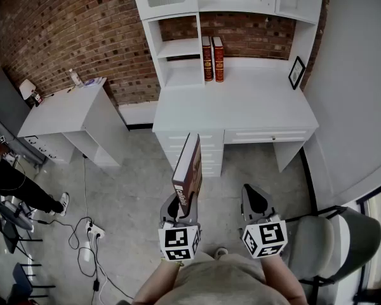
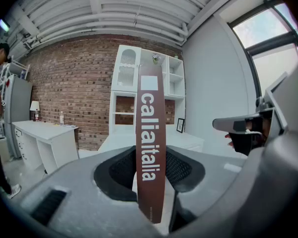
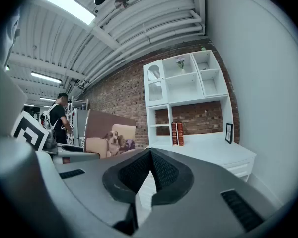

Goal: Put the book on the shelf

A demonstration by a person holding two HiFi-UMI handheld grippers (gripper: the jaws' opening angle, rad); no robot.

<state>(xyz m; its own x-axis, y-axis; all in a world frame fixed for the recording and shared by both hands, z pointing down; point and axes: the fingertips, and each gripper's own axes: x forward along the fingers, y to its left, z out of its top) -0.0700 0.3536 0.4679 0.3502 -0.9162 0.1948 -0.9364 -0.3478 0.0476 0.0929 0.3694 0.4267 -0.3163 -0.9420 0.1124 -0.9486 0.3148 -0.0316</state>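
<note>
Clamping the book (image 1: pixel 188 169) by its lower edge, the left hand-held gripper (image 1: pixel 181 207) has its jaws pressed on either cover, with the brown spine facing back toward the person. The book stands upright, its long axis nearly vertical with the top leaning a little toward the far side, and hangs in the air above the floor, well short of the furniture. The right hand-held gripper (image 1: pixel 255 203) sits just to the right, jaws together with nothing between them.

The white shelf unit (image 1: pixel 178 47) rises from the far edge of the worktop (image 1: pixel 241 103), straight ahead and slightly right of the loaded gripper. Two red books (image 1: pixel 213 58) stand upright there, at the back of the worktop below the upper compartments, spines out. An open shelf board lies just left of them.

What the coming move seems to turn on is that gap: the shelf is far off and somewhat higher than the book, so the person will likely need to close in before reaching. The book is already upright like the red pair, so little turning should be needed. Only the left arm carries it; the right is free to steady.
</note>
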